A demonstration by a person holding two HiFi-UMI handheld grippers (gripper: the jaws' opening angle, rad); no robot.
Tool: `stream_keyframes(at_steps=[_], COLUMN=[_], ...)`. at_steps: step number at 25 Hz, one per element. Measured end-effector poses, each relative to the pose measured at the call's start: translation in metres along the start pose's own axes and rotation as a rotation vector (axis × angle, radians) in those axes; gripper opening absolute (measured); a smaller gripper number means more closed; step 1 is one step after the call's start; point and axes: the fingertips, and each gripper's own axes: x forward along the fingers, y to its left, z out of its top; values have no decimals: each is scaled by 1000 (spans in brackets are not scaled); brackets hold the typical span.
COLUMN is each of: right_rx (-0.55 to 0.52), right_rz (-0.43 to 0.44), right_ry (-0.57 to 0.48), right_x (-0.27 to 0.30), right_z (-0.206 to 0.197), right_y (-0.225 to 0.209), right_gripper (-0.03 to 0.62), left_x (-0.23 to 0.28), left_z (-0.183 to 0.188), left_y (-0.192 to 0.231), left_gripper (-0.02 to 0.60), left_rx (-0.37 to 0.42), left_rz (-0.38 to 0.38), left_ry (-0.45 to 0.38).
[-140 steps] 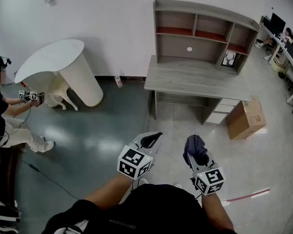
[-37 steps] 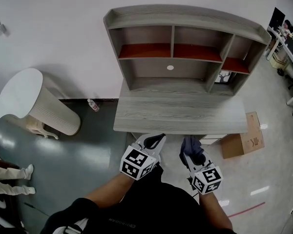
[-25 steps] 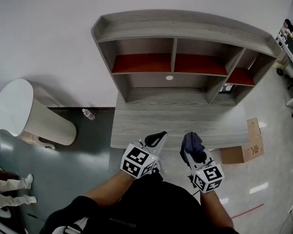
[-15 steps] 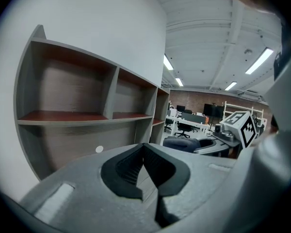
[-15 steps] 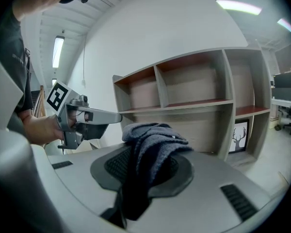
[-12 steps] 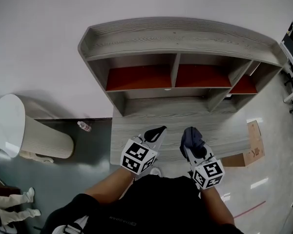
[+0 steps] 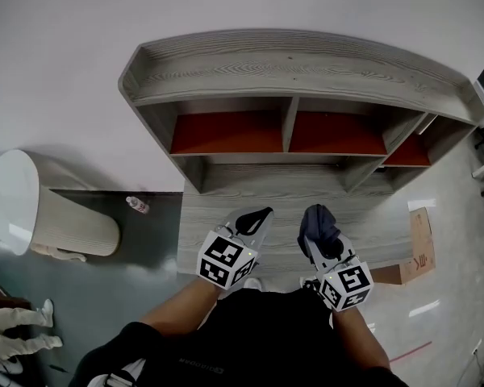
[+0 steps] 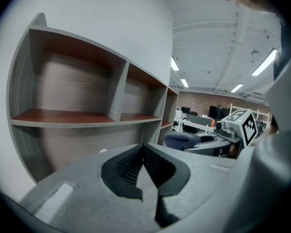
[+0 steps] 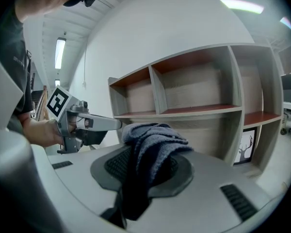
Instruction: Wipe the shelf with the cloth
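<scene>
Head view: the shelf has grown from a distant unit to filling the frame, so the approach looks done and wiping can begin. The left gripper hovers over the desktop, jaws together and empty. The right gripper is clamped on the dark cloth, short of the shelf.

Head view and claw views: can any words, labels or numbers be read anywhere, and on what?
No text reads clearly.
Cardboard box: red print, too small to read.
Black shirt: a line of pale print, too blurred to read.
Bottle: label too small.
Marker cubes on the left claw and right claw: square patterns only, no letters.
Framed picture in the shelf: a deer, no words.
</scene>
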Motion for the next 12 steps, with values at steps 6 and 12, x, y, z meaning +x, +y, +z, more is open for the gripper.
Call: stream_keyframes(at_steps=[6,12], right_rx=[-16,-58], right_rz=[91,168], right_ry=[35,42], right_x=[7,4], right_z=[2,9], right_y=[-19,-35], right_gripper=[98,98], left_x=[14,30], left_z=[10,18], left_y=[-2,-16], left_gripper=[8,8], left_rx=[-30,-38], left_rz=[80,135], left_ry=[-19,-40])
